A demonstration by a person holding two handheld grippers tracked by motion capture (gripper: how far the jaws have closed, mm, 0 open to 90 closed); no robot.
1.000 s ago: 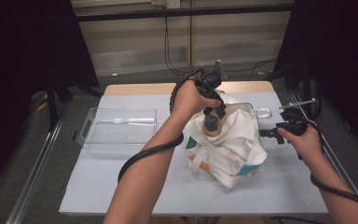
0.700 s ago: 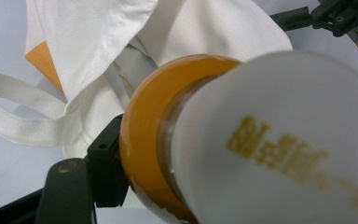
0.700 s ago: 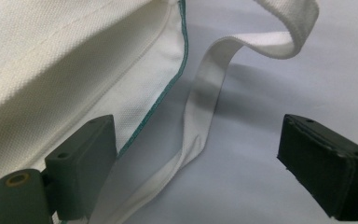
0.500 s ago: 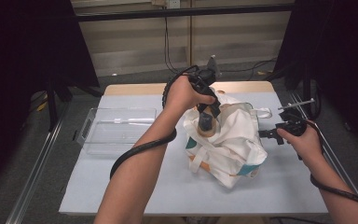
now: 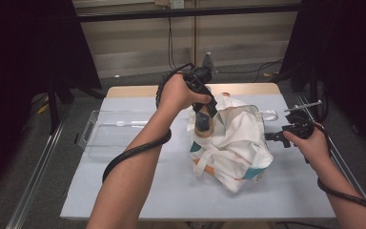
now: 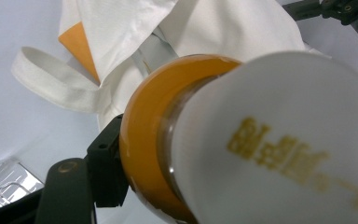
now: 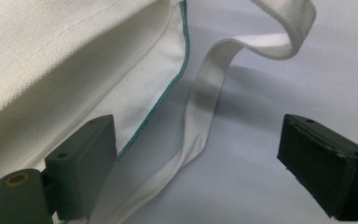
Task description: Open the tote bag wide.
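A white tote bag (image 5: pixel 236 152) with orange and teal patches lies crumpled in the middle of the table. My left gripper (image 5: pixel 205 120) hangs over the bag's left opening, pointing down, shut on a jar (image 5: pixel 203 128). In the left gripper view the jar (image 6: pixel 149 140) has an orange body and a white part with gold lettering, and the bag (image 6: pixel 242 28) lies beyond it. My right gripper (image 5: pixel 272 137) stands open at the bag's right edge. Between its fingertips (image 7: pixel 200 158) runs a white strap (image 7: pixel 205 107) on the table, beside the bag's teal-seamed hem (image 7: pixel 51 60).
A clear plastic tray (image 5: pixel 114 136) sits on the white table cover (image 5: pixel 162 191) to the left of the bag. A looped handle (image 6: pixel 51 79) of the bag lies flat toward that side. Dark frames and cables stand beyond the far edge.
My left hand has lifted slightly and drifted left with the jar above the bag. The right hand and the bag have stayed put.
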